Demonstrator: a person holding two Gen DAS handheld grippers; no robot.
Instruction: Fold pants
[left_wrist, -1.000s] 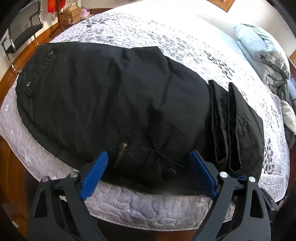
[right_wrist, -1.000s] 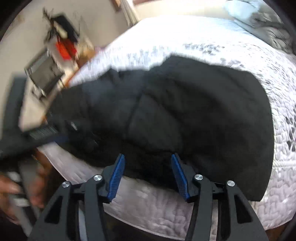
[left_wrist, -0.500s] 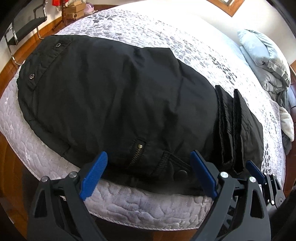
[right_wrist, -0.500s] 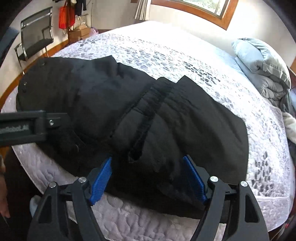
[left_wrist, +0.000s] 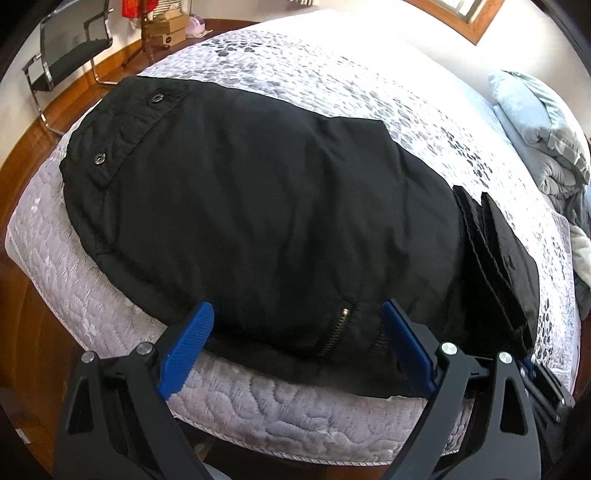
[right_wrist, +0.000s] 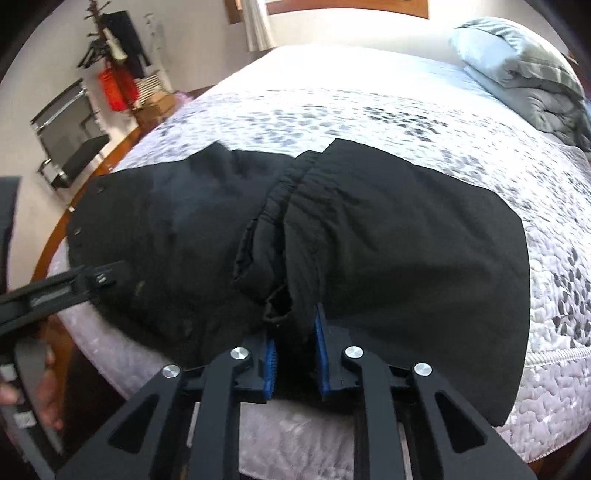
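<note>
Black pants (left_wrist: 266, 221) lie partly folded across the near part of a bed (left_wrist: 332, 74), the elastic cuffs (left_wrist: 491, 258) doubled back on the right. My left gripper (left_wrist: 299, 332) is open, its blue pads either side of the zipper (left_wrist: 334, 328) at the near edge. In the right wrist view the pants (right_wrist: 406, 240) show the ribbed cuff folds (right_wrist: 273, 229) in the middle. My right gripper (right_wrist: 293, 349) has closed on the near end of the cuff fold. The left gripper's arm shows at the left (right_wrist: 62, 288).
The bed has a white quilt with grey spots (right_wrist: 332, 110). A grey folded duvet (right_wrist: 524, 74) lies at the far right. A black chair (left_wrist: 66, 55) and boxes (left_wrist: 166, 31) stand on the wood floor beyond the bed's left side.
My right gripper has moved in to the cuff fold and closed from wide open to nearly shut on it. My left gripper has shifted left along the near edge, still open.
</note>
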